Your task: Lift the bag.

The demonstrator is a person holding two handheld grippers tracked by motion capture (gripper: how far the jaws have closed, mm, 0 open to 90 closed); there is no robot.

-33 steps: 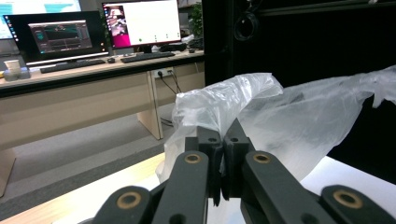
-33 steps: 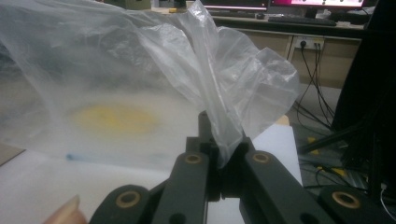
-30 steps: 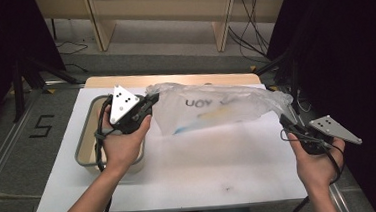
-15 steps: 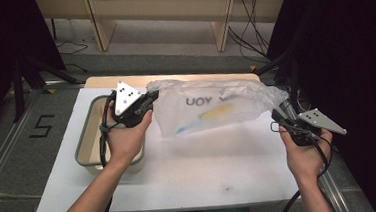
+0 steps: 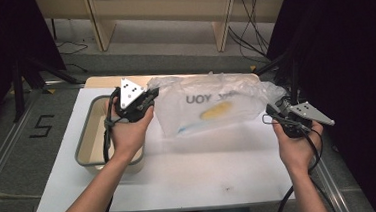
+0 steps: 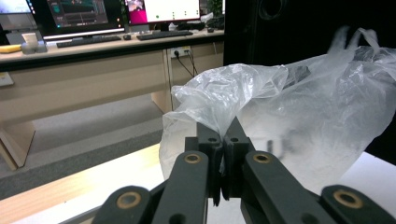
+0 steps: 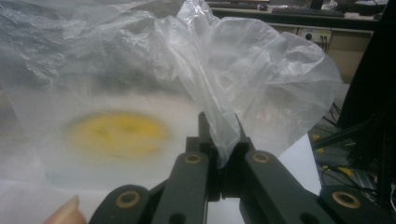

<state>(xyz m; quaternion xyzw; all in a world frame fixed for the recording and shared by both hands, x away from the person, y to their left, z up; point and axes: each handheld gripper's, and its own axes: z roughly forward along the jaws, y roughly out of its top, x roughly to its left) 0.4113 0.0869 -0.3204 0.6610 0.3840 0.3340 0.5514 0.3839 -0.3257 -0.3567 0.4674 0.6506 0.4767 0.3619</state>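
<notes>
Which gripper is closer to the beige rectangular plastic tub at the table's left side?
Left. The left gripper is just beside the beige rectangular plastic tub, pinching the translucent plastic bag. The right gripper holds the bag's far end, across the table.

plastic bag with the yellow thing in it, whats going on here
A person at a white table holds a clear plastic bag stretched between two handheld grippers. The left gripper is shut on the bag's left edge, and the right gripper is shut on a bunched corner at its right. A yellow item lies inside the bag. A grey-rimmed bin sits at the table's left, under the left hand.
</notes>
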